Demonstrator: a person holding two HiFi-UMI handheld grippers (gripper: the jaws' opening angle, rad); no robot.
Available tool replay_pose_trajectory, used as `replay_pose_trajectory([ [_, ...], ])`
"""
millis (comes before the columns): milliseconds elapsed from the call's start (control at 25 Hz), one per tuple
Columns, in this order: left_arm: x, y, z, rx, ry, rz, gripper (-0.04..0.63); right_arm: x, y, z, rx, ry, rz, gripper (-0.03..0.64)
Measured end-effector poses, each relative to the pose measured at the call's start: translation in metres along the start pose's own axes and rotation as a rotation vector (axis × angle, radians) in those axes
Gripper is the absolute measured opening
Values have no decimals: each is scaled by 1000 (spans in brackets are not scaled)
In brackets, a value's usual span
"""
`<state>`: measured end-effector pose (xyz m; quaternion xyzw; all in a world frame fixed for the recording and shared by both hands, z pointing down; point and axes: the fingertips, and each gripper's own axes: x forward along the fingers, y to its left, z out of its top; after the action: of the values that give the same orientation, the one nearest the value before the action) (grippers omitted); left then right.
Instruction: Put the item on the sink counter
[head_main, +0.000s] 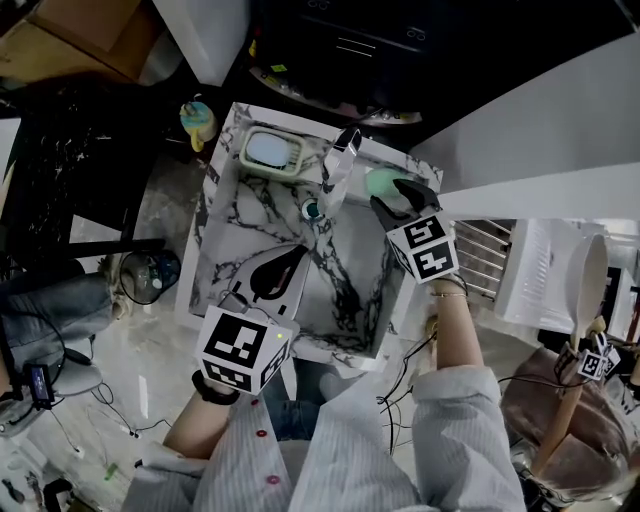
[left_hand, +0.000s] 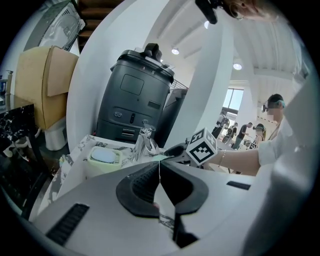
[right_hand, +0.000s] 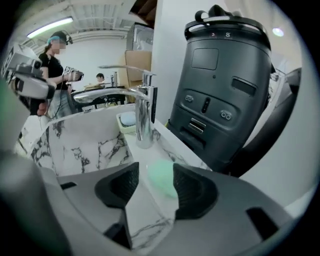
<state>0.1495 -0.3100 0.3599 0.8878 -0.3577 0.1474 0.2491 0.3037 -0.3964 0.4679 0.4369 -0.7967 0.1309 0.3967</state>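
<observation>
A mint-green oval item (head_main: 382, 182) (right_hand: 161, 180) lies on the back right corner of the marble sink counter (head_main: 362, 152) (right_hand: 165, 147), just right of the chrome faucet (head_main: 338, 165) (right_hand: 142, 112). My right gripper (head_main: 400, 198) (right_hand: 156, 172) stands open around it: the item rests on the counter close to the right pad, with a clear gap to the left pad. My left gripper (head_main: 285, 265) (left_hand: 160, 167) hovers over the front left of the basin (head_main: 330, 290), jaws shut with nothing between them.
A pale soap dish (head_main: 270, 152) (left_hand: 105, 156) (right_hand: 127, 120) sits at the counter's back left. A dark grey appliance (head_main: 350, 40) (left_hand: 132, 95) (right_hand: 225, 75) stands right behind the sink. A white rack (head_main: 530, 265) and a wooden spoon (head_main: 582, 300) are to the right. Other people stand in the background.
</observation>
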Motion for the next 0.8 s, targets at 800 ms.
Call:
replay_pose_trajectory([
  [800, -6, 8, -10, -57, 1, 52, 18, 40, -6, -24, -558, 224, 129, 321],
])
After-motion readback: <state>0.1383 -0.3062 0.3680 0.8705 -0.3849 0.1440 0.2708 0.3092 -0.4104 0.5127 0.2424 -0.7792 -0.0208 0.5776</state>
